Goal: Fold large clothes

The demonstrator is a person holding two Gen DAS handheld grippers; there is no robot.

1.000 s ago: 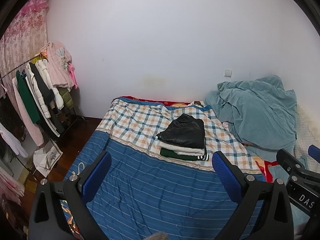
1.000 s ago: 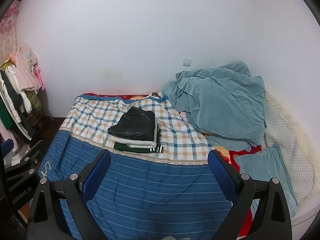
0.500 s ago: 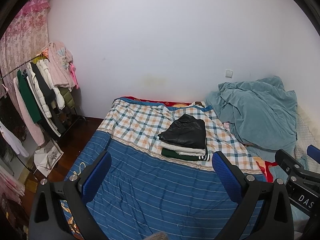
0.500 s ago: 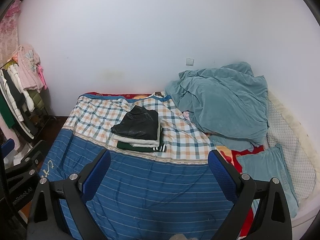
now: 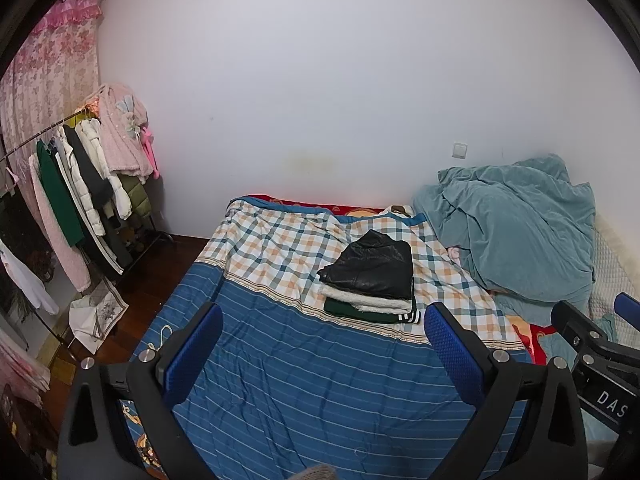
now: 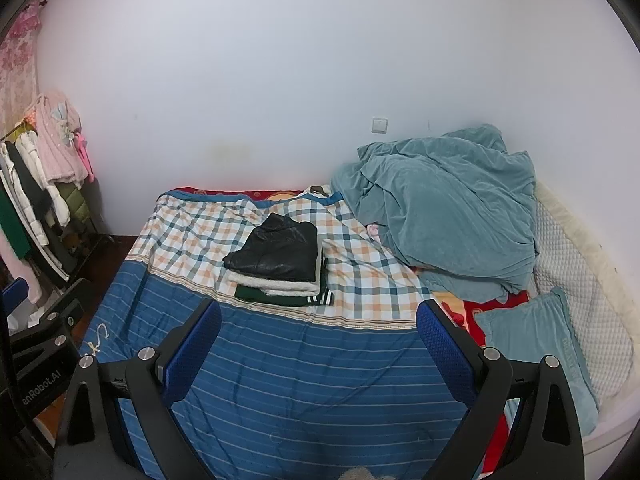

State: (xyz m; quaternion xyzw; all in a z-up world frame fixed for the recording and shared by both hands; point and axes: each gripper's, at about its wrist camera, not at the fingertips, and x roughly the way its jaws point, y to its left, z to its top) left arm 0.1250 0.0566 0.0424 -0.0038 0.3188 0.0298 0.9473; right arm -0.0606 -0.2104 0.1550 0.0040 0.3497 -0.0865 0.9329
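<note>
Left wrist view: left gripper (image 5: 324, 344) & right gripper (image 6: 319, 342) are both hanging wide apart, carrying nothing. Folded stack (image 5: 370, 278) is sitting on the bed (image 5: 304, 380), black jacket (image 5: 374, 266) on top. Prob. mostly done; rack clothes (image 5: 76, 192) maybe still waiting.

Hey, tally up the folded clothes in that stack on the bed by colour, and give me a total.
Black: 1, the black jacket on top
White: 1, the white fleecy garment in the middle
Dark green: 1, the green garment with striped cuff at the bottom
Total: 3 folded pieces
</note>
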